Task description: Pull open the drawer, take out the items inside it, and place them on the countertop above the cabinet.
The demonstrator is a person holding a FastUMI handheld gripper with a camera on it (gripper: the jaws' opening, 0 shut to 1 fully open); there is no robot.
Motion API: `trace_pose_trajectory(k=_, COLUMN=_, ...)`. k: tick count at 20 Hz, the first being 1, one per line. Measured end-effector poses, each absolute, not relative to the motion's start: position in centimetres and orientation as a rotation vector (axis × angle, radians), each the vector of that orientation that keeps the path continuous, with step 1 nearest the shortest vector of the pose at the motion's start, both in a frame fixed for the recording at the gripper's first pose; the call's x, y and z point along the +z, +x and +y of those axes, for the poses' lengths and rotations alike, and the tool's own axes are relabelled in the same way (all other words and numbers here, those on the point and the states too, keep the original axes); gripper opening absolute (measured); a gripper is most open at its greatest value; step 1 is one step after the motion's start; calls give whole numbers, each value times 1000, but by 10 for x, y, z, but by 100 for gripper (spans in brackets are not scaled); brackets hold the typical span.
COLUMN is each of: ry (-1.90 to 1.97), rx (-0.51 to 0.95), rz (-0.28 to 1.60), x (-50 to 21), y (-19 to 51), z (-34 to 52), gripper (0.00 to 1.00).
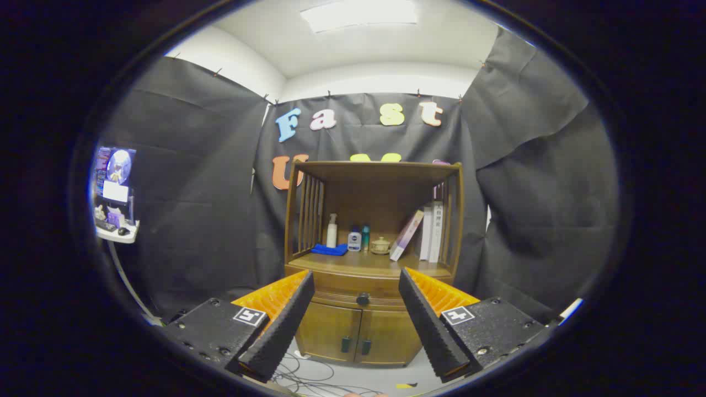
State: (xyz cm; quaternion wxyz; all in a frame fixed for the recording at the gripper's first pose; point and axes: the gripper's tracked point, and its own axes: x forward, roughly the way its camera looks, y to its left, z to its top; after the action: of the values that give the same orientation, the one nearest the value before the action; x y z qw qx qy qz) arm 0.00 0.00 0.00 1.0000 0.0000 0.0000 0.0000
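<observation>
A wooden cabinet (373, 259) stands against the booth's wall, some way beyond my fingers. Its drawer (358, 289) is closed, with a dark round knob (362, 299) at its middle. The knob lies between my two fingers in the view but well ahead of them. My gripper (356, 275) is open with nothing between its fingers. The countertop (364, 263) above the drawer carries a white pump bottle (331, 230), a blue cloth (329, 250), a small bottle (354, 240), a teal bottle (365, 237), a small lidded pot (380, 245) and several books (424, 231). The drawer's contents are hidden.
Two lower cabinet doors (358, 333) with dark handles sit under the drawer. Loose cables (300, 375) lie on the pale floor in front of the cabinet. A small white shelf with a monitor (115, 193) hangs on the wall to the left.
</observation>
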Motion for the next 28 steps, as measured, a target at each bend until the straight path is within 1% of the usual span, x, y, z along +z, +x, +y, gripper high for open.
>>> trace_pose_trajectory(k=5, ry=14, rx=-45, rz=-11, x=-4, y=41, z=-2, gripper=100)
trace_pose_trajectory(k=8, ry=39, rx=-49, rz=24, x=-17, y=65, z=1, gripper=100)
trace_pose_trajectory(k=11, ry=95, rx=-47, rz=29, x=-18, y=59, z=3, gripper=100)
trace_pose_trajectory(k=16, ry=70, rx=-68, rz=8, x=-7, y=41, z=-12, gripper=100)
trace_pose_trajectory(k=20, ry=95, rx=-82, rz=35, x=-27, y=29, z=-21, gripper=100)
trace_pose_trajectory(k=28, ry=119, rx=-117, rz=26, x=-36, y=27, z=-36, gripper=100)
